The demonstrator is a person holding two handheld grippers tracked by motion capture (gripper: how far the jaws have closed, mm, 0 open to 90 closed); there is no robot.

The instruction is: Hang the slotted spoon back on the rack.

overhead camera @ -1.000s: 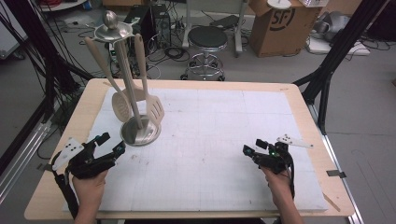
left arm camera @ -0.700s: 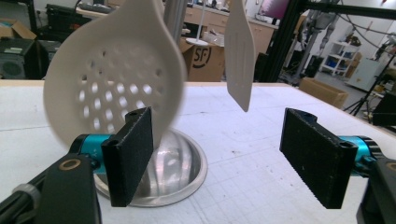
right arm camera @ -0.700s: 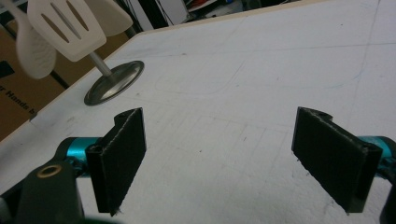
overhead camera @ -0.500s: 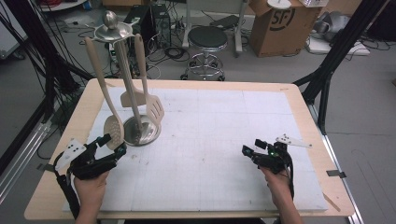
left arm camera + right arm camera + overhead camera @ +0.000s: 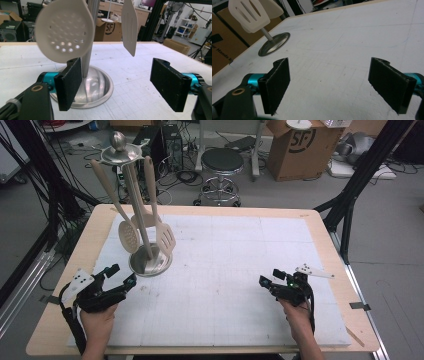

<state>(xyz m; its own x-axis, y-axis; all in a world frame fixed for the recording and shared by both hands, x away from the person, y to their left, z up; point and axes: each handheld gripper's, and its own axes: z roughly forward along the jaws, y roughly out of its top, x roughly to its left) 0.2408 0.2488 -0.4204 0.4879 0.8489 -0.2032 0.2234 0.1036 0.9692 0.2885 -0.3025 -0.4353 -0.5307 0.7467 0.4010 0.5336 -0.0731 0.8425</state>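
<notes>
**High view: both grippers wide apart, utensil stand at the left gripper's front**

On the white mat (image 5: 225, 270), the metal utensil stand (image 5: 149, 262) rests on its round base at the left. A perforated spoon (image 5: 128, 235) and a slotted spatula (image 5: 165, 239) hang from its top disc. The left gripper (image 5: 120, 281) sits just beside the base, jaws spread, clamping nothing. The right gripper (image 5: 267, 284) rests well apart at the right, jaws likewise spread and empty.
</notes>
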